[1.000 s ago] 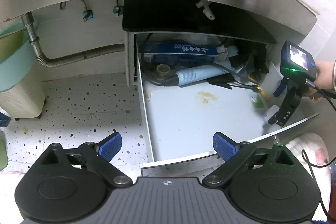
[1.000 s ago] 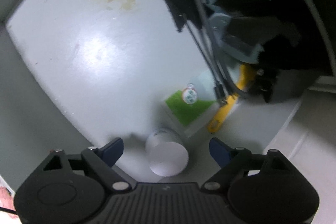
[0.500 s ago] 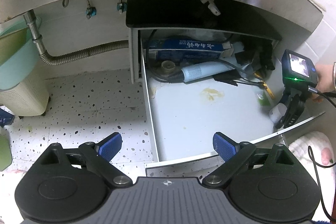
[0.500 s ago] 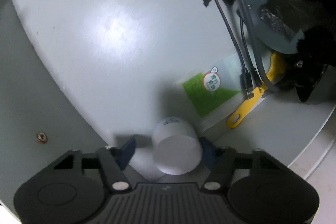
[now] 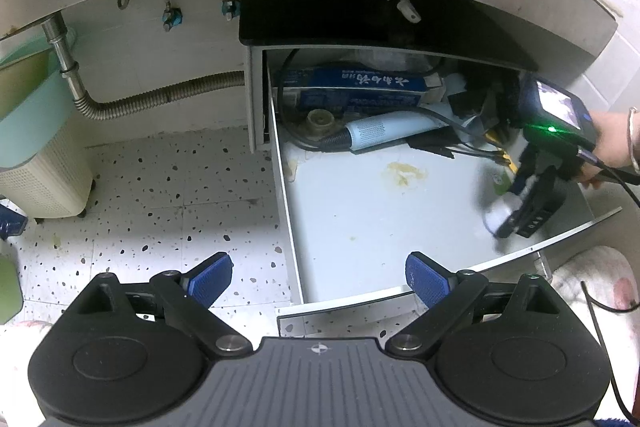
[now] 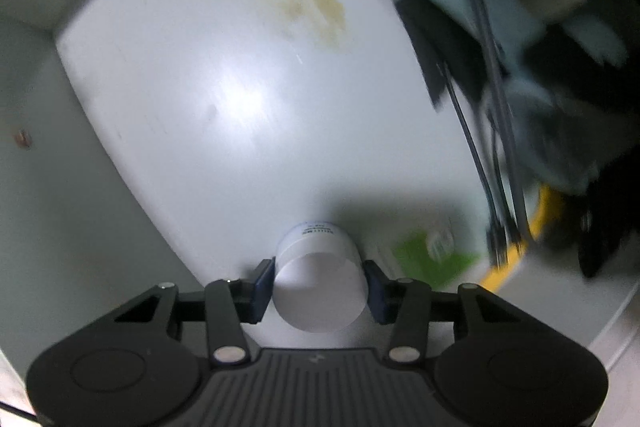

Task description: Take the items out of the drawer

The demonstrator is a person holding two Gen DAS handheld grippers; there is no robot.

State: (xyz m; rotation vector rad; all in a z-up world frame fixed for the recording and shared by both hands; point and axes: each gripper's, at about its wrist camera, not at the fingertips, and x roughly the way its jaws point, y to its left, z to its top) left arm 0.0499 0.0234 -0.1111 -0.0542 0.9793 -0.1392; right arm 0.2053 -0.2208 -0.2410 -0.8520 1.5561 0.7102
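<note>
One smooth white cylindrical jar [image 6: 320, 279] between blue pads [image 6: 262, 285]

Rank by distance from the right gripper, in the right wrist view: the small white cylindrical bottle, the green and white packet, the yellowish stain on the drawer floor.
1. Small white cylindrical bottle: clamped between the right gripper pads.
2. Green and white packet: flat on the floor, just right of the bottle.
3. Yellowish stain: far up the drawer floor.
</note>
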